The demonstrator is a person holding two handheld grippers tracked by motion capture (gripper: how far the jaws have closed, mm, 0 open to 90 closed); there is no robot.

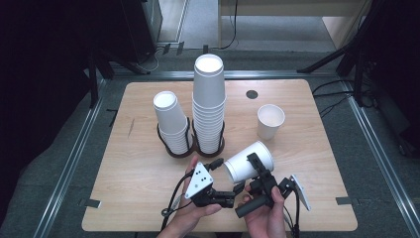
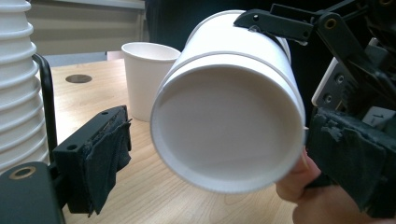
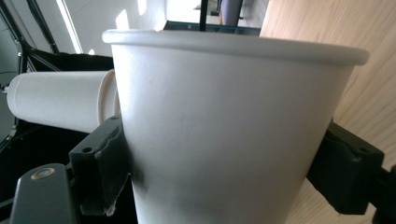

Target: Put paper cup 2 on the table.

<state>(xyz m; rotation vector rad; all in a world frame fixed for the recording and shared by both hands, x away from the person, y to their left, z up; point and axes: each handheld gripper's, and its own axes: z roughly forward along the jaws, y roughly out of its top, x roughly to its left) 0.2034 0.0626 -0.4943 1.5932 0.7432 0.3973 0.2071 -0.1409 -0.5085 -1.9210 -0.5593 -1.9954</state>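
The right gripper (image 1: 253,171) clamps an empty paper cup (image 1: 246,162), tilted sideways above the table (image 1: 307,163). The left gripper (image 1: 233,194) is open, holding nothing. Another empty cup (image 1: 270,121) stands upright near.

Your right gripper (image 3: 224,163) has its two black padded jaws pressed against opposite sides of a white paper cup (image 3: 219,135), which fills most of the frame, rim uppermost in this turned view. Behind it at the left, a second white cup (image 3: 60,105) appears sideways, partly hidden by the held one. Pale wooden tabletop (image 3: 345,28) runs along the right edge and upper right corner.
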